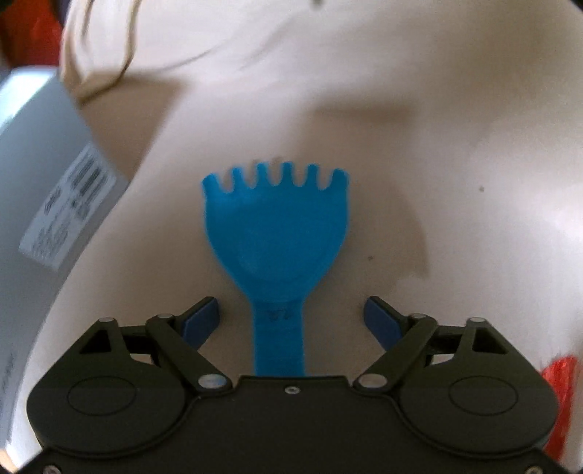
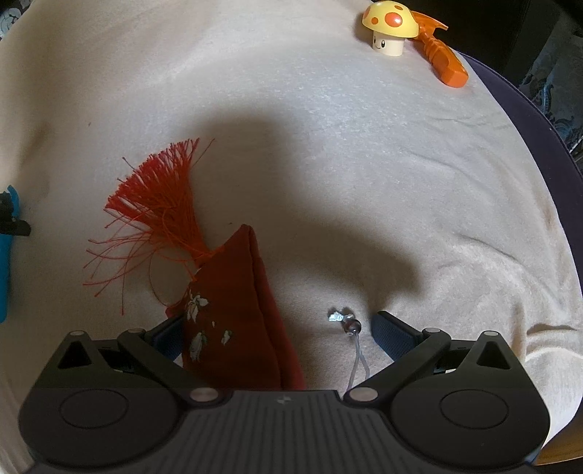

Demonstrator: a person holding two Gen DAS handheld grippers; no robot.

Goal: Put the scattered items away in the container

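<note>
A blue toothed scraper (image 1: pixel 277 233) lies flat on the cream cloth, its handle running between my left gripper's open fingers (image 1: pixel 291 317), which do not touch it. A grey container (image 1: pixel 43 175) with a white label stands at the left. In the right wrist view a red embroidered pouch (image 2: pixel 233 313) with a red tassel (image 2: pixel 160 204) lies between my right gripper's open fingers (image 2: pixel 280 328), close against the left finger. A small metal charm on a cord (image 2: pixel 346 321) lies near the right finger. A yellow mushroom toy (image 2: pixel 390 25) and an orange toy tool (image 2: pixel 441 54) sit far back right.
The cream cloth (image 2: pixel 328 127) covers the surface, with folds at the right, and ends at a dark edge (image 2: pixel 539 120) on the right. The blue scraper and left gripper show at the left edge of the right wrist view (image 2: pixel 5 255). A red tassel bit shows in the left wrist view (image 1: pixel 561 383).
</note>
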